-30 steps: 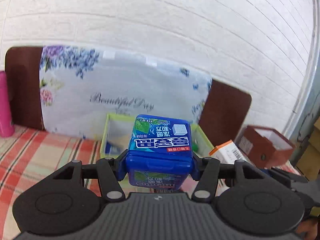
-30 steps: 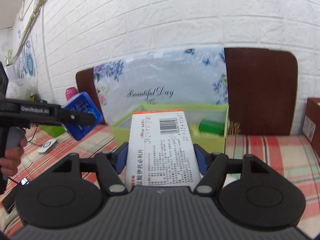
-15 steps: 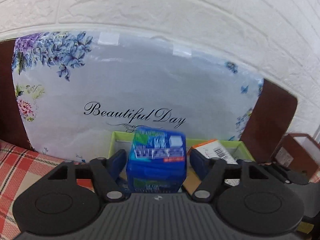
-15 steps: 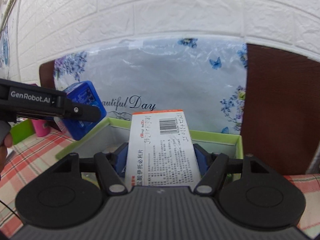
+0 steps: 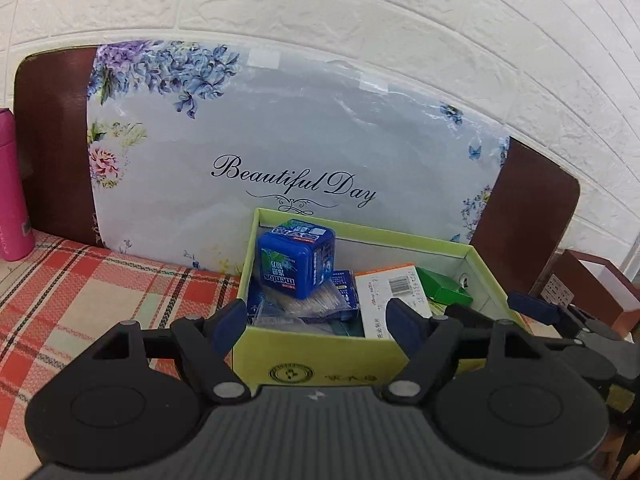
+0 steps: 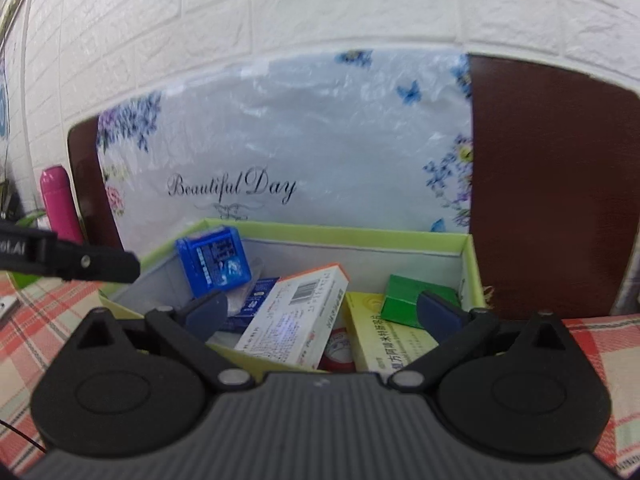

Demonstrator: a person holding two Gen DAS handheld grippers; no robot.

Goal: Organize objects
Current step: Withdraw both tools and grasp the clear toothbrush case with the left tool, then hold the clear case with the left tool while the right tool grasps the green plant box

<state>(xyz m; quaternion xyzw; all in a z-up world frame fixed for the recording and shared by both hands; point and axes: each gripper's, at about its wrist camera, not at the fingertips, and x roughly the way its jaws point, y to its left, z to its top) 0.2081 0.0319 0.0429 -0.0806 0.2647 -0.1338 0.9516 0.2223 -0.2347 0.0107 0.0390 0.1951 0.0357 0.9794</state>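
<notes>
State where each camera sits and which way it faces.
Left wrist: on the left gripper, facing the green box and wall; own open fingers show, plus the right gripper at right.
Right wrist: on the right gripper, facing the same box; own open fingers, left gripper's finger at left.
Shared: green box, blue mint box, white medicine box.

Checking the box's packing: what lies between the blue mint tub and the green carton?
In the right wrist view, the white medicine box leans between blue mint tub and green carton.

Pink bottle (image 5: pixel 12 188) beside brown headboard (image 6: pixel 552 184); floral "Beautiful Day" sheet (image 5: pixel 288 140); white brick wall (image 5: pixel 360 12).
</notes>
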